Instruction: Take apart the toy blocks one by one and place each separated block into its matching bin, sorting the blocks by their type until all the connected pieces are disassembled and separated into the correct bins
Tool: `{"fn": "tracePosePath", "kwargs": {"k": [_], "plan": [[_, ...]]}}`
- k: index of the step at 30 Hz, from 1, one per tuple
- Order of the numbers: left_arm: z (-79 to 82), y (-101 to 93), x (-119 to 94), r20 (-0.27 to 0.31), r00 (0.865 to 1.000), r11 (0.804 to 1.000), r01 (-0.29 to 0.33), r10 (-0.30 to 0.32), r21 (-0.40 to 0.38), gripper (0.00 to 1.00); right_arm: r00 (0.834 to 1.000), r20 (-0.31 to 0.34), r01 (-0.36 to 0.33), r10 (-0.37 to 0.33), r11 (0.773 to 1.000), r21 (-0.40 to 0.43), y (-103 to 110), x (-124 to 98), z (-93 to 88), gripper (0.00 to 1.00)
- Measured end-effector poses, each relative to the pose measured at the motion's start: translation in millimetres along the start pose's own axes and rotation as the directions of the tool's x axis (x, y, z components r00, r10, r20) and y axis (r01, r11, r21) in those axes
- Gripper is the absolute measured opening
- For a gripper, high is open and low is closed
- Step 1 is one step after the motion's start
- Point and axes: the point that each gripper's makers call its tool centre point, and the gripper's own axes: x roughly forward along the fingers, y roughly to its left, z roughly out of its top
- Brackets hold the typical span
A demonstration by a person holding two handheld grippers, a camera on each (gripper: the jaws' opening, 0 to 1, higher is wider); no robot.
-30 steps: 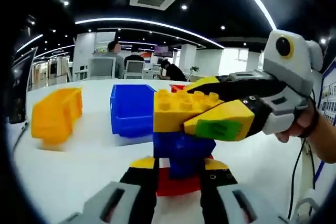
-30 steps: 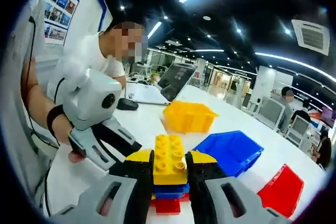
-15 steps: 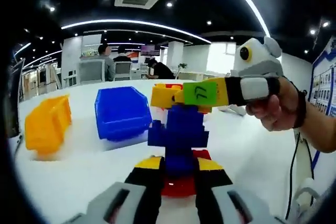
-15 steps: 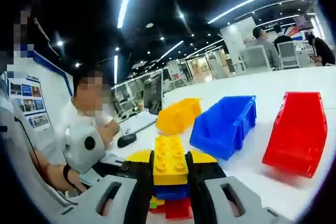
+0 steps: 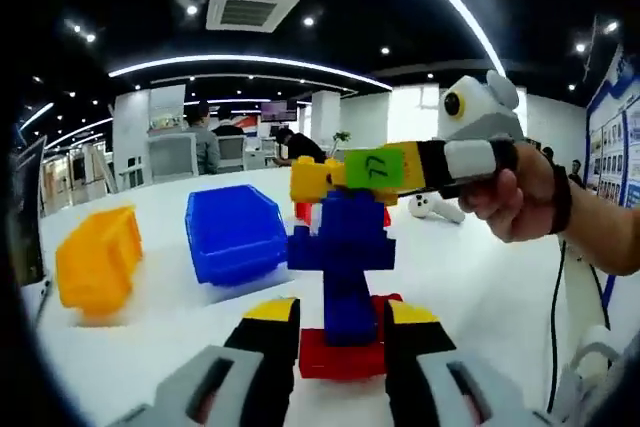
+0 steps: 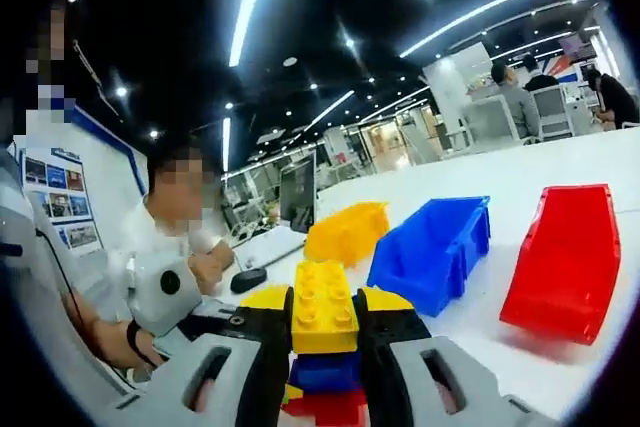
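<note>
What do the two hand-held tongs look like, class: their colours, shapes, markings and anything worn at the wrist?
The right tongs have yellow jaw tips on black fingers, a green sticker with dark markings, and a pale grey body bearing a yellow-ringed round lens. A dark band circles the wrist behind them. The left tongs show the same yellow tips on black fingers, widening into grey housings with slots. A cable hangs below the arm.

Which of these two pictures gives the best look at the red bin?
The right gripper view: the red bin sits on the white table with its whole side and open mouth in plain sight, beside the blue bin. In the left gripper view, only a sliver of red peeks out behind the blue blocks, too hidden to be sure.
</note>
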Motion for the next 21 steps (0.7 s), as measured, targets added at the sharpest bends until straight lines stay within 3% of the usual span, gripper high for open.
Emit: {"fn": "tracePosePath", "kwargs": {"k": [2, 4, 6, 7, 10, 14, 16, 18, 20, 21], "plan": [[15.6, -3.4, -5.0, 0.06, 0.997, 0.999, 0.037, -0.037, 0.005, 0.44, 1.0, -0.001, -0.026, 0.026, 0.999, -0.02, 9.7, -3.4, -2.7, 0.26], [27.8, -14.2, -10.6, 0.092, 0.989, 0.986, 0.127, -0.117, -0.11, 0.47, 1.0, -0.014, -0.026, 0.024, 0.994, -0.108, 10.9, -6.0, -6.1, 0.26], [42.5, -28.5, -16.9, 0.167, 0.964, 0.919, 0.248, -0.204, -0.306, 0.47, 0.999, -0.029, -0.04, 0.036, 0.988, -0.149, 16.8, -6.8, -11.8, 0.26], [41.5, -29.3, -17.2, 0.164, 0.964, 0.903, 0.256, -0.21, -0.346, 0.46, 0.998, -0.033, -0.062, 0.057, 0.984, -0.166, 22.0, -6.8, -13.9, 0.26], [35.1, -18.2, -13.9, 0.123, 0.981, 0.933, 0.184, -0.153, -0.309, 0.43, 0.998, -0.038, -0.064, 0.057, 0.975, -0.211, 23.7, -7.0, -17.9, 0.26], [24.6, -2.9, -14.6, 0.115, 0.983, 0.926, 0.173, -0.141, -0.335, 0.35, 0.995, -0.023, -0.097, 0.094, 0.98, -0.171, 19.5, -8.3, -18.0, 0.26], [28.2, -3.8, -15.8, 0.157, 0.968, 0.917, 0.238, -0.196, -0.32, 0.35, 0.99, -0.055, -0.14, 0.132, 0.97, -0.197, 25.8, -7.2, -23.9, 0.26], [27.1, -4.3, -14.9, 0.152, 0.957, 0.897, 0.287, -0.249, -0.337, 0.34, 0.989, -0.053, -0.148, 0.139, 0.965, -0.219, 28.4, -5.0, -24.3, 0.26], [26.9, -7.2, -12.9, 0.147, 0.943, 0.893, 0.33, -0.298, -0.307, 0.31, 0.988, -0.066, -0.155, 0.143, 0.959, -0.236, 27.9, -3.9, -25.5, 0.26], [22.4, -7.0, -10.8, 0.113, 0.947, 0.905, 0.319, -0.299, -0.282, 0.31, 0.988, -0.072, -0.152, 0.139, 0.958, -0.242, 27.2, -3.0, -26.4, 0.26]]}}
